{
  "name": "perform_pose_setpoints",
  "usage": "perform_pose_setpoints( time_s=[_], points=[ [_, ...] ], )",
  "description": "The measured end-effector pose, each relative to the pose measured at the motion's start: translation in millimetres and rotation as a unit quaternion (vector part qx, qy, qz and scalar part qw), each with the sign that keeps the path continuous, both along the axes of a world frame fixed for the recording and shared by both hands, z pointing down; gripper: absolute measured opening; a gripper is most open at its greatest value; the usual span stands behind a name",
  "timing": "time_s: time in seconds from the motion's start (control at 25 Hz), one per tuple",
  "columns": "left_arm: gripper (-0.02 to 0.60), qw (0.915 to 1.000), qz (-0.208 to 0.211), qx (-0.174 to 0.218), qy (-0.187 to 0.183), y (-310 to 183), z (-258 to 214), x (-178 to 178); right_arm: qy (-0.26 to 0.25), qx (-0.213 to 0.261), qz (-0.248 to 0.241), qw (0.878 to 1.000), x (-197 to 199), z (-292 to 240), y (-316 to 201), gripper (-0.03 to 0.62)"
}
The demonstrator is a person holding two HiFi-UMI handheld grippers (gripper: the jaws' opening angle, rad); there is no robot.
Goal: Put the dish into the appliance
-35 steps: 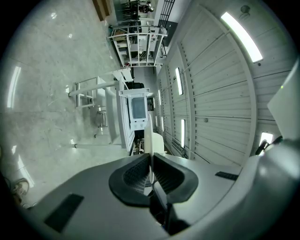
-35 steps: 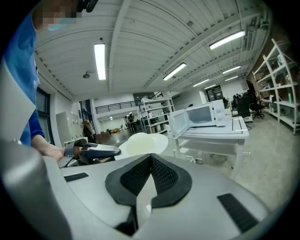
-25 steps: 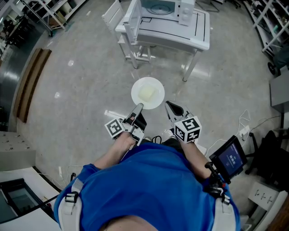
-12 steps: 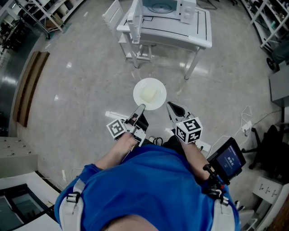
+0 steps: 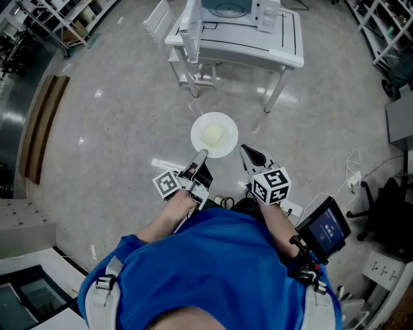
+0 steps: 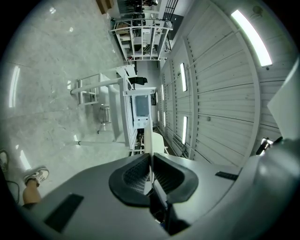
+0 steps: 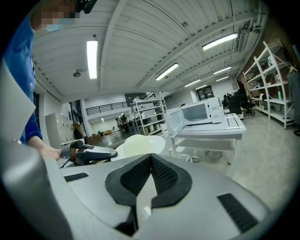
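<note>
Count: one dish [image 5: 214, 135], one microwave [image 5: 232, 9], one bench [image 5: 284, 45], two hand-held grippers.
Change: compared with a second ago, the dish and both grippers are sitting almost where they were; the bench is showing a touch higher in the head view.
Left hand-held gripper [image 5: 200, 153]: its jaws are pinching narrowly on the dish's near rim, holding it over the floor [image 5: 116, 129], short of the bench's near edge.
Right hand-held gripper [image 5: 247, 151]: its jaws are pressing together, gripping nothing, just beside the dish.
Microwave: it is standing toward the bench's far edge, with its door hanging open.
</note>
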State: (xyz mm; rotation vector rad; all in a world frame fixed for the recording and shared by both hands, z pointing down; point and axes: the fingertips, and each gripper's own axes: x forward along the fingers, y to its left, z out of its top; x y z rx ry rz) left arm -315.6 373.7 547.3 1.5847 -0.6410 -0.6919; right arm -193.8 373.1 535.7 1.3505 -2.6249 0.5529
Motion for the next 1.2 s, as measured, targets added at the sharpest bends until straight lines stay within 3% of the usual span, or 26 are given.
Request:
perform_pose_setpoints(
  time_s=[0.8,1.2],
  points=[
    [0.021,0.9995,-0.028,0.002,-0.016,-127.7,-11.1,125.2,-0.009,0.001,-0.033,0.999,124.5,-8.3,-130.9,0.002],
    [0.021,0.9979,-0.064,0.002,-0.006,-165.8,-12.2,182.7,-0.005,0.0,-0.061,0.998,179.3,-3.5,-166.3,0.002]
  ],
)
